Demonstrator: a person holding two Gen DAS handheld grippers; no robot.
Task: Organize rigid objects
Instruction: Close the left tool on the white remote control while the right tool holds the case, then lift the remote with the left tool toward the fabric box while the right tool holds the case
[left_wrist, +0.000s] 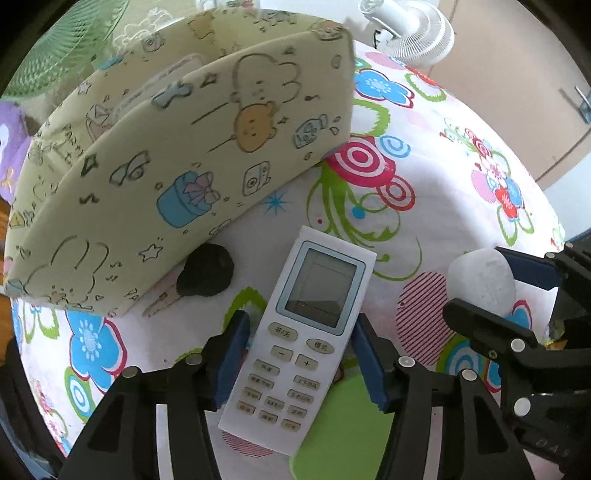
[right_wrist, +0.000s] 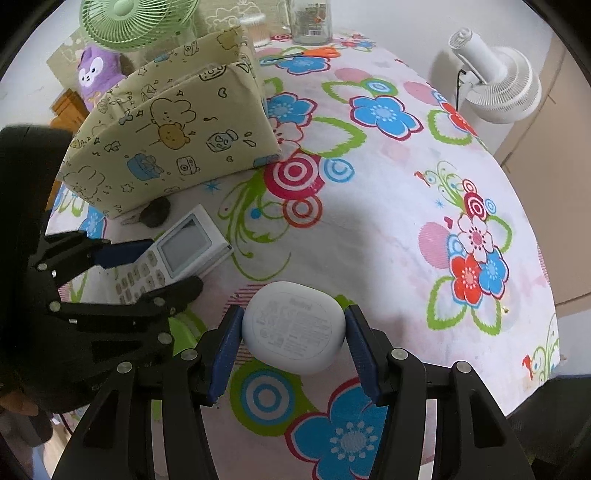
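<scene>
A white remote control (left_wrist: 303, 339) lies on the flowered tablecloth between the blue pads of my left gripper (left_wrist: 301, 363); small gaps show on both sides, so the jaws stand open around it. The remote also shows in the right wrist view (right_wrist: 177, 254). My right gripper (right_wrist: 293, 347) is shut on a white earbud case (right_wrist: 293, 326), also seen in the left wrist view (left_wrist: 482, 282). A pale yellow fabric storage box (left_wrist: 177, 158) with cartoon prints stands behind the remote. A black key fob (left_wrist: 205, 271) with a key lies at its foot.
A green fan (right_wrist: 136, 22), a purple plush toy (right_wrist: 94, 75) and a glass jar (right_wrist: 310, 20) stand at the back. Orange scissors (right_wrist: 306, 53) lie near the jar. A white fan (right_wrist: 495, 85) stands beyond the table's right edge.
</scene>
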